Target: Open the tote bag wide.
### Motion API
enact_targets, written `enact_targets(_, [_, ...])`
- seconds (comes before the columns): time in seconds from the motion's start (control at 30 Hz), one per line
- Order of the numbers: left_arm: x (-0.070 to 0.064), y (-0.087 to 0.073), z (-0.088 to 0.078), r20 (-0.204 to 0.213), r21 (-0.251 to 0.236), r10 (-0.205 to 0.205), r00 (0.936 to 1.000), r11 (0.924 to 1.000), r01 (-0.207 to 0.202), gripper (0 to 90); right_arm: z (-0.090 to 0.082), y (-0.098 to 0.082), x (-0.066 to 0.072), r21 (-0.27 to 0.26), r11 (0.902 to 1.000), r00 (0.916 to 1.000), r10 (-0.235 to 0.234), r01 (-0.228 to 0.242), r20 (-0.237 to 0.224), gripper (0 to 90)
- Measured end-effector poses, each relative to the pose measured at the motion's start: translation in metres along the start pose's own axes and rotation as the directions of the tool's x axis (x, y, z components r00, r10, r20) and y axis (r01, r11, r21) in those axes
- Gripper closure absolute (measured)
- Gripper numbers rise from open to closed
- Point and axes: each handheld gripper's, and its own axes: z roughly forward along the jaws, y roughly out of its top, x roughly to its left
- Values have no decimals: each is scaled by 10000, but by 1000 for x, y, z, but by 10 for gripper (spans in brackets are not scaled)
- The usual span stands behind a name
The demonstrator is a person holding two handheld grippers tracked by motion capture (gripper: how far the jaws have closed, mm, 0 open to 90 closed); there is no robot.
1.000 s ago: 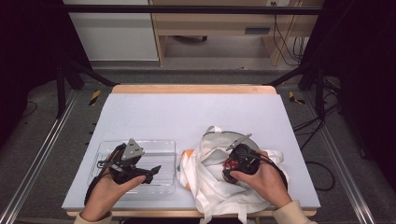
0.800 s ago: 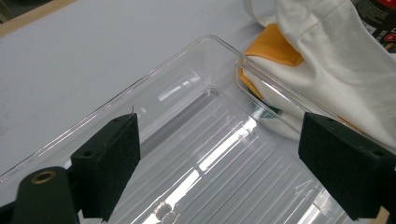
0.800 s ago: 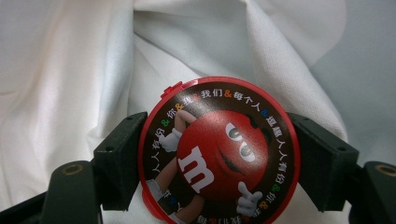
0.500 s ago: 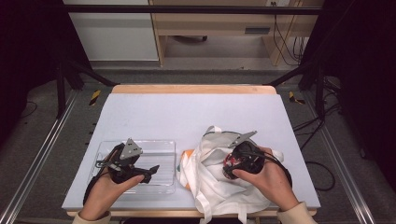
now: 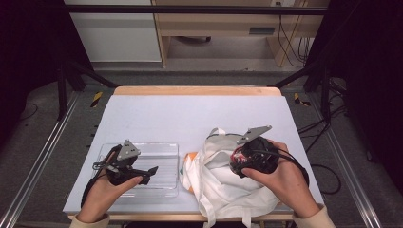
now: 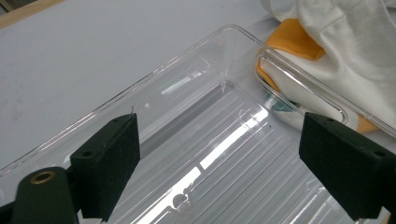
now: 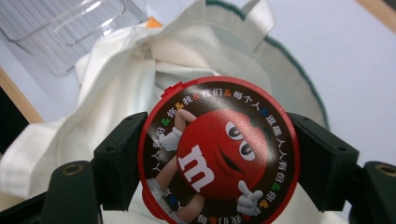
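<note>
My right gripper (image 7: 217, 154) clamps a round red candy tin (image 7: 218, 151), one black pad pressed on each side of its rim, with the lid and its red cartoon figure facing the camera. In the high view I hold that right gripper (image 5: 237, 159) above the white cloth bag (image 5: 223, 183), which lies crumpled at the near right of the pale table (image 5: 199, 114); a bit of the tin's red shows at the jaws there. In the right gripper view, the bag's open mouth, with its green-edged hem and a cloth handle, lies just beyond the tin. My left gripper (image 6: 219, 163) has its jaws spread wide with nothing between them, and it hangs over the clear plastic tray (image 6: 187, 121), whose ribbed floor shows below the pads. The tray sits at the near left of the table, just beside the bag. An orange and white item (image 6: 292, 46) lies against the tray's far corner, partly tucked under the bag's cloth.
</note>
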Motion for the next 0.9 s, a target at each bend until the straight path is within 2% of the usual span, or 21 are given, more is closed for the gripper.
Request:
enact_targets(0.13, [4, -2, -3, -104, -23, -83, 9999, 10000, 83, 123, -12, 11, 3, -133, 9999, 9999, -86, 87, 129, 257])
enact_targets(0.23, [8, -3, -5, -400, 43, -60, 9992, 10000, 61, 123, -16, 19, 6, -206, 9995, 9996, -238, 240, 118, 257])
enact_targets(0.3, [9, -3, -6, -388, 12, -102, 9992, 9999, 103, 122, -16, 26, 8, -240, 9992, 9994, -327, 329, 77, 257])
enact_targets(0.83, [32, -11, -18, -469, -165, -503, 9976, 9986, 495, 112, 1, 72, 30, -646, 9940, 9947, -917, 886, -472, 257])
enact_targets(0.9, [36, -11, -20, -486, -283, -649, 9967, 9976, 636, 112, 4, 79, 33, -674, 9931, 9938, -995, 961, -493, 257])
